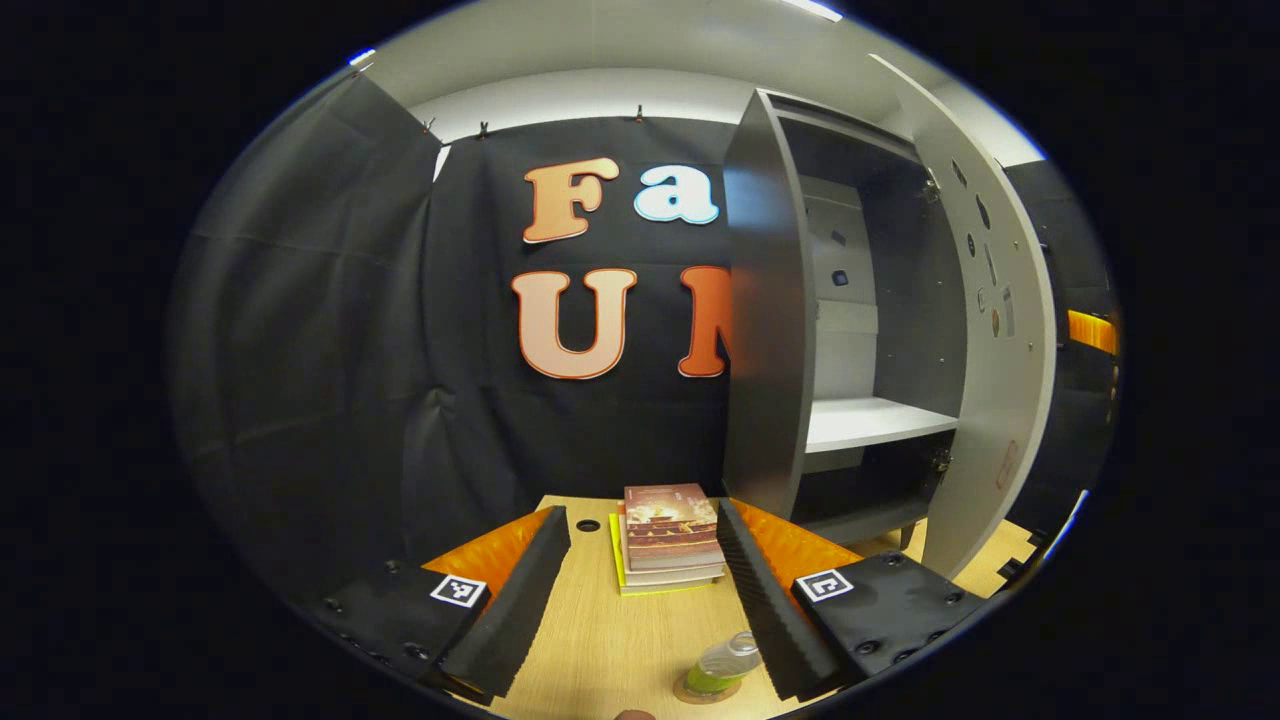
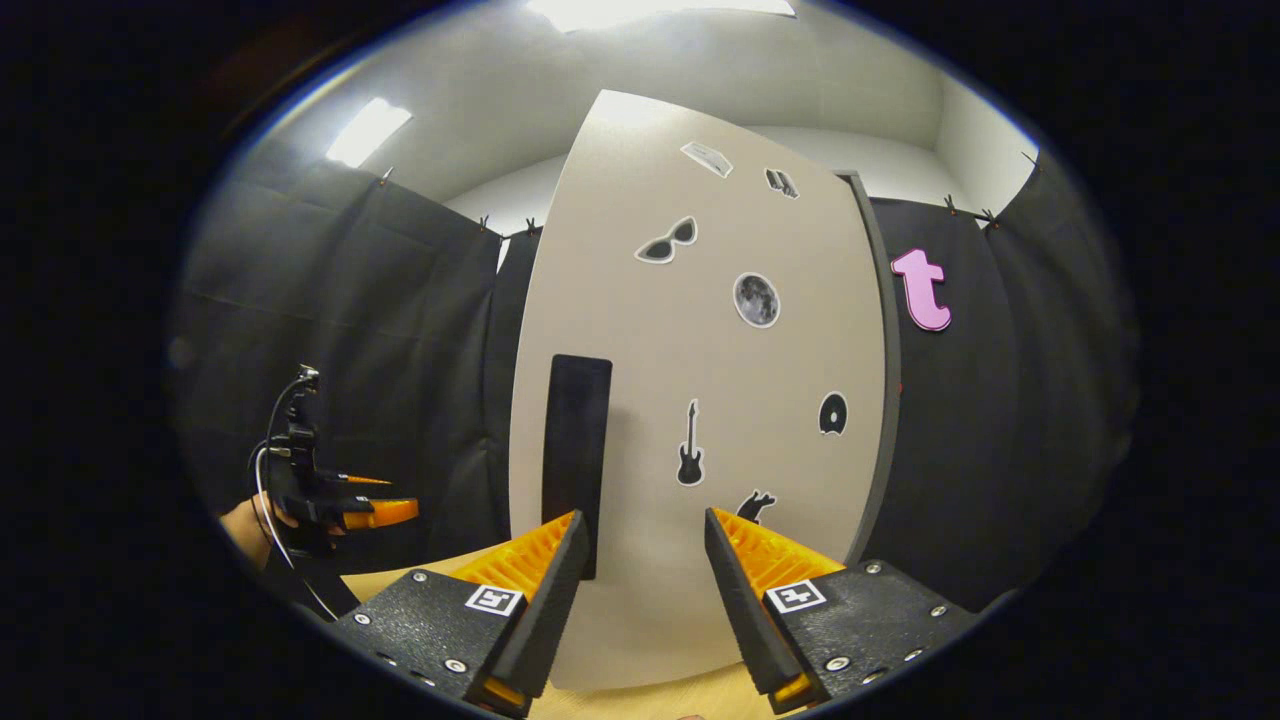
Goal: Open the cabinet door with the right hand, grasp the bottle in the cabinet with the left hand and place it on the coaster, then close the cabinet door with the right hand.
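In the left gripper view, a clear bottle (image 1: 728, 662) with green contents stands upright on a round coaster (image 1: 700, 691) on the wooden table (image 1: 600, 640). It sits low between the wide-apart fingers of my left gripper (image 1: 645, 600), close to the right finger (image 1: 770, 600); that gripper is open. The grey cabinet (image 1: 765, 330) stands with its door (image 1: 1000, 350) swung out to the right, its white shelf (image 1: 870, 420) bare. In the right gripper view, my right gripper (image 2: 640, 580) is open close in front of the door (image 2: 700, 330), its black handle (image 2: 577, 450) just above the left fingertip.
A stack of books (image 1: 672, 535) lies on the table ahead of the left gripper, left of the cabinet. In the right gripper view, the left gripper (image 2: 345, 505) and the hand holding it appear far left. Black cloth walls close in the booth.
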A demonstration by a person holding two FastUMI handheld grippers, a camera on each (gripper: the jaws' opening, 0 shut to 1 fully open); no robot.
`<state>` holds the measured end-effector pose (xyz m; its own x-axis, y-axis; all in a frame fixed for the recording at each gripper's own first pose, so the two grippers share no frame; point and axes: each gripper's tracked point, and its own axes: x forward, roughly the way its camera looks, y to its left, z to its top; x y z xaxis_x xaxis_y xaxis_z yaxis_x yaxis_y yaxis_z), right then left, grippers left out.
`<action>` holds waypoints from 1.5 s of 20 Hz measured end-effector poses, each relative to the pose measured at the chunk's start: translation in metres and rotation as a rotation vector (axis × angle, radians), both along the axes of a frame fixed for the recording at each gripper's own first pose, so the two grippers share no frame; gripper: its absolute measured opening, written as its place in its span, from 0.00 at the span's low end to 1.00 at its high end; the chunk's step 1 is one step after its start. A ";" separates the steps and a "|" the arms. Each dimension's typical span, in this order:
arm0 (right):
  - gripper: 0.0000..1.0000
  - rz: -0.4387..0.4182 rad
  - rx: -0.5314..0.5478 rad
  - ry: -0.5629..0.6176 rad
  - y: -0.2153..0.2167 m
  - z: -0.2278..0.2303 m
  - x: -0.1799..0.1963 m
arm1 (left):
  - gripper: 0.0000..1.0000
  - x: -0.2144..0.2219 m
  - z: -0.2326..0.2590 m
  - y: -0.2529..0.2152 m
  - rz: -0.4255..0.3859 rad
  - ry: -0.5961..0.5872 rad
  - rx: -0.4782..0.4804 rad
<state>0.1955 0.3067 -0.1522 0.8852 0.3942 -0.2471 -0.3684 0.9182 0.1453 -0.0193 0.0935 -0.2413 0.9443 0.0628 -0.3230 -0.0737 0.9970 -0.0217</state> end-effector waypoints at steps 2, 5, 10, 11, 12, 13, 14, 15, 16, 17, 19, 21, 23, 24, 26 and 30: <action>0.77 0.006 0.004 0.047 0.008 -0.019 0.011 | 0.97 0.001 -0.007 0.021 0.030 0.004 0.003; 0.75 0.035 0.045 0.070 0.024 -0.029 0.020 | 0.97 -0.003 -0.013 0.042 0.063 0.012 0.000; 0.74 0.007 0.020 0.025 0.051 -0.015 0.035 | 0.97 -0.010 -0.017 0.073 0.102 0.003 0.007; 0.74 0.002 -0.002 0.012 0.053 -0.014 0.035 | 0.97 -0.011 -0.017 0.078 0.105 0.001 0.009; 0.78 -0.007 -0.023 0.001 0.056 -0.016 0.037 | 0.97 -0.010 -0.017 0.082 0.110 -0.003 0.011; 0.78 -0.016 -0.039 -0.009 0.058 -0.015 0.039 | 0.97 -0.009 -0.018 0.086 0.112 -0.005 0.013; 0.74 -0.026 -0.048 -0.011 0.060 -0.016 0.042 | 0.96 -0.008 -0.018 0.090 0.116 -0.010 0.015; 0.74 -0.032 -0.049 -0.009 0.062 -0.018 0.044 | 0.96 -0.007 -0.018 0.091 0.116 -0.011 0.015; 0.78 -0.038 -0.042 -0.001 0.062 -0.020 0.050 | 0.96 -0.005 -0.020 0.091 0.114 -0.013 0.014; 0.78 -0.046 -0.031 0.011 0.063 -0.023 0.054 | 0.96 -0.003 -0.021 0.093 0.112 -0.012 0.013; 0.74 -0.059 0.003 0.040 0.065 -0.025 0.065 | 0.97 0.000 -0.022 0.094 0.106 -0.016 0.013; 0.74 -0.070 0.019 0.055 0.064 -0.031 0.077 | 0.97 0.001 -0.023 0.094 0.100 -0.018 0.013; 0.74 -0.080 0.020 0.060 0.066 -0.039 0.091 | 0.97 0.005 -0.023 0.093 0.097 -0.019 0.016; 0.74 -0.087 0.018 0.058 0.066 -0.039 0.089 | 0.97 0.008 -0.024 0.092 0.097 -0.023 0.014; 0.75 -0.096 0.006 0.055 0.067 -0.039 0.091 | 0.96 0.013 -0.019 0.088 0.093 -0.030 0.008; 0.75 -0.115 -0.013 0.072 0.069 -0.042 0.098 | 0.95 0.027 -0.006 0.066 0.073 -0.043 -0.010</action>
<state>0.2932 0.3754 -0.1941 0.9041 0.2872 -0.3163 -0.2494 0.9559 0.1550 0.0080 0.1595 -0.2472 0.9503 0.1295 -0.2833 -0.1454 0.9887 -0.0359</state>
